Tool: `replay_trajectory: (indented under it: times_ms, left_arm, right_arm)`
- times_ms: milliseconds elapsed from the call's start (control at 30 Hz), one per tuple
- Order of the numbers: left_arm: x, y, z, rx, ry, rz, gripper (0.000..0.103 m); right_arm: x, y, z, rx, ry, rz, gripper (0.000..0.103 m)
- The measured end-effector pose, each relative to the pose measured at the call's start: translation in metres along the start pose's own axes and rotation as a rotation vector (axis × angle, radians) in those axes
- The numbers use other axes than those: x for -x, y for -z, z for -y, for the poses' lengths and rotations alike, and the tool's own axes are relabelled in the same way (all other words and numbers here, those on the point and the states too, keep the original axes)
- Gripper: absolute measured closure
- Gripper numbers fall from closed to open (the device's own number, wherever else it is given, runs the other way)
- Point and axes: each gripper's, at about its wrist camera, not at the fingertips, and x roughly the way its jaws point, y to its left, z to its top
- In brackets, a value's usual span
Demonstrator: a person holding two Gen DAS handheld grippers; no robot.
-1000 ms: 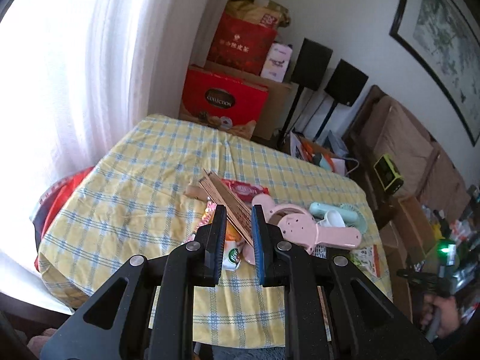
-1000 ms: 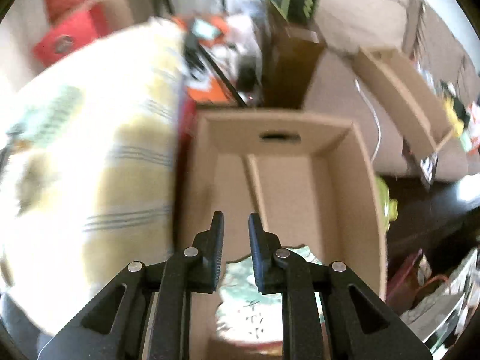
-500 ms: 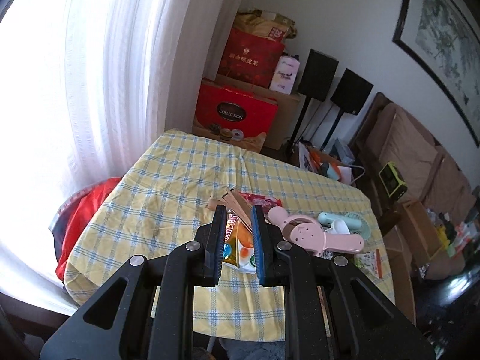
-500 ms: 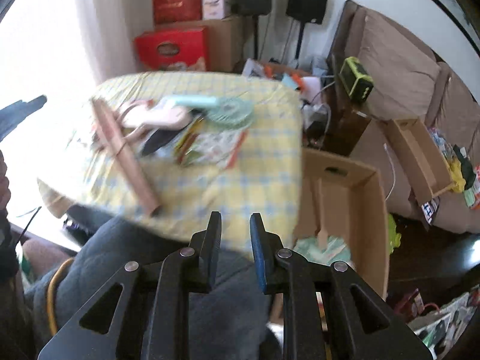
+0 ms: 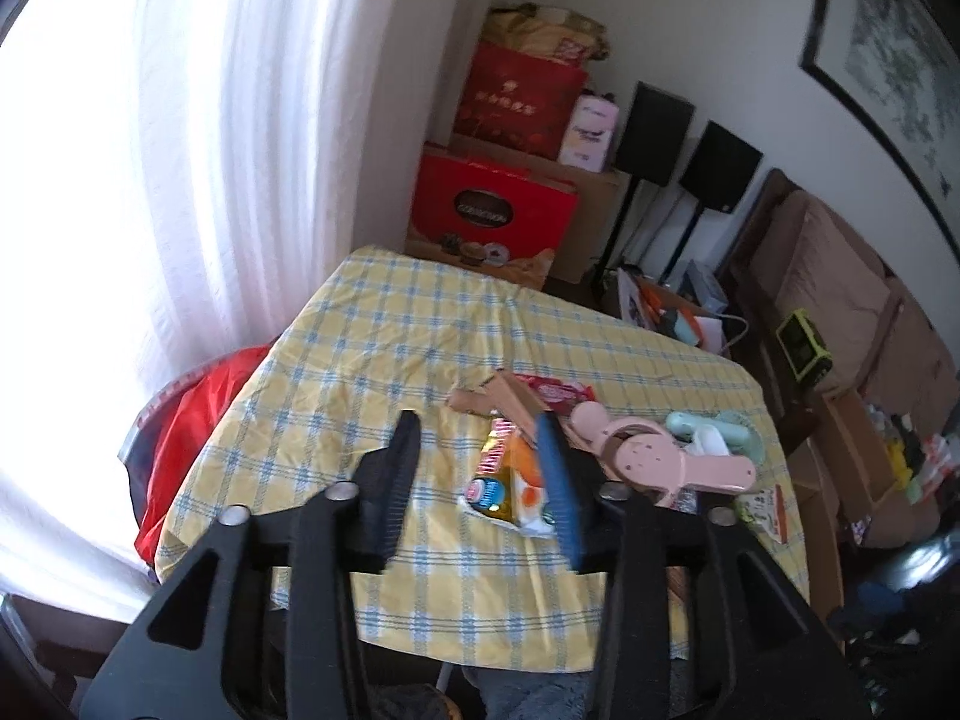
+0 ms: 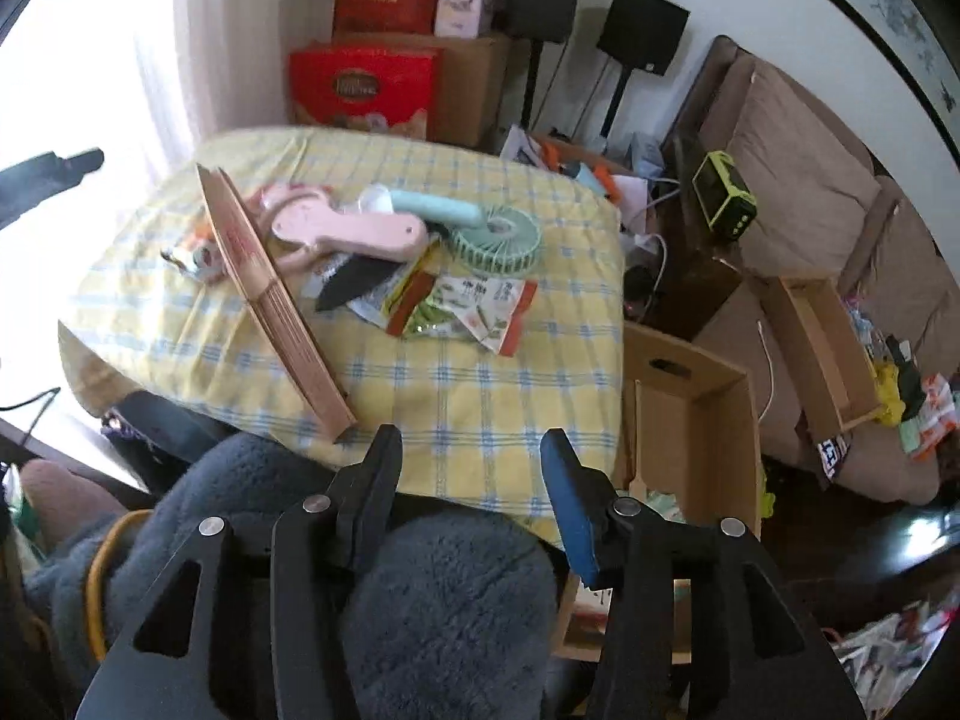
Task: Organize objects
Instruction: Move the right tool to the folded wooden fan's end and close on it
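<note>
- The left gripper has just been spreading its jaws; nothing sits between them, and it hangs above the near edge of the table.
- The right gripper has likewise just been parting its jaws, empty, over a person's fuzzy grey-clad lap.
- On the checked cloth lie a folded wooden fan, a pink handheld fan, a mint handheld fan and snack packets, bunched together.
- A cardboard box stands on the floor just beside the table.
</note>
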Motion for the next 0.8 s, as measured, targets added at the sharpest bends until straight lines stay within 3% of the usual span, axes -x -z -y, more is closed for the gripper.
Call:
replay_trajectory:
  times_ms: [133,233,300,500,633,800]
  left_arm:
    - [-0.003,-0.002,-0.024,0.076,-0.051,0.021,0.04]
    - [-0.008,-0.002,-0.037,0.103,-0.083,0.023,0.035]
    - [-0.011,-0.002,-0.044,0.116,-0.091,0.018,0.034]
    - [-0.024,-0.004,-0.057,0.182,-0.024,0.017,0.02]
    - [-0.046,-0.002,-0.065,0.269,0.013,-0.075,0.02]
    - [-0.066,0.006,-0.055,0.289,0.075,-0.186,0.02]
  right_arm:
    - [-0.018,-0.005,-0.013,0.057,-0.003,-0.022,0.054]
    - [-0.047,-0.01,-0.023,0.08,-0.132,-0.061,0.045]
    - [-0.065,-0.011,-0.026,0.062,-0.183,-0.103,0.045]
    - [-0.081,-0.008,-0.053,0.164,-0.148,-0.098,0.045]
    - [-0.081,-0.005,-0.063,0.21,-0.126,-0.069,0.045]
    - [-0.094,-0.006,-0.065,0.192,-0.187,-0.066,0.051]
